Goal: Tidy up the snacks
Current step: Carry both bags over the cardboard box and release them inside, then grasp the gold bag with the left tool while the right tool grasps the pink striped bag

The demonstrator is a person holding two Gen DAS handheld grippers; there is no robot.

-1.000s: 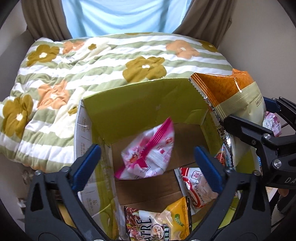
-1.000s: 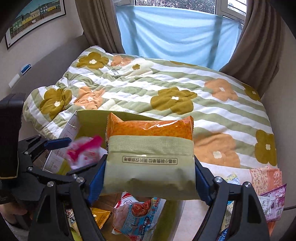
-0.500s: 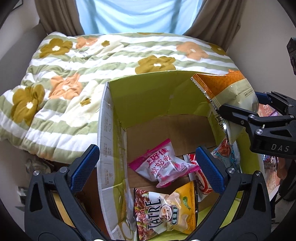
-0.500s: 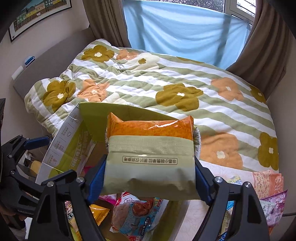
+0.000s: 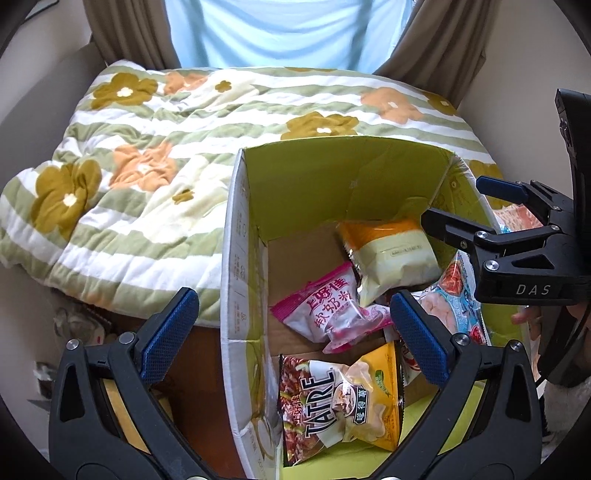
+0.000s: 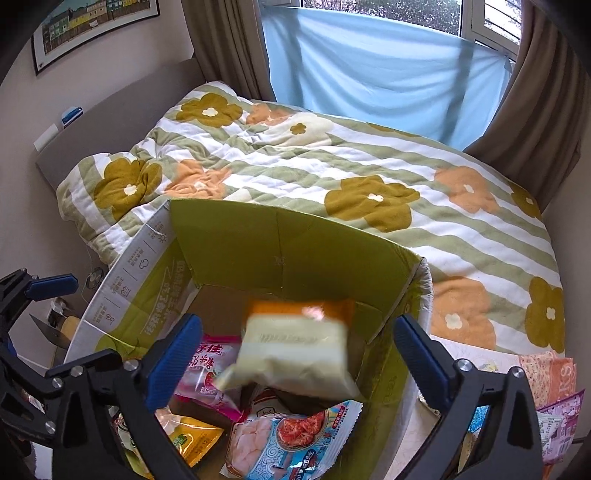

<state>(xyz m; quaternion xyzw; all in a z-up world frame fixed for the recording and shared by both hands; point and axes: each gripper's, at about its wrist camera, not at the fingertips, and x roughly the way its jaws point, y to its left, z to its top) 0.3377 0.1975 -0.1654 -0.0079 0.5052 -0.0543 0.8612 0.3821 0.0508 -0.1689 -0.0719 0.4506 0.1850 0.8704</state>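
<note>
Right wrist view: right gripper (image 6: pixel 295 354) fingers had just spread apart, releasing the motion-blurred orange packet (image 6: pixel 295 350) over the box (image 6: pixel 295 240); left gripper (image 5: pixel 291 332) fingers stood apart, empty.

A home bedroom: a bed (image 6: pixel 332 192) under a quilt with a flower print; brown curtains (image 6: pixel 535 110) and a pale blue sheet (image 6: pixel 369 66) across the window (image 6: pixel 480 18); a framed picture (image 6: pixel 92 26) on the wall; a headboard (image 6: pixel 122 122) at the left.
</note>
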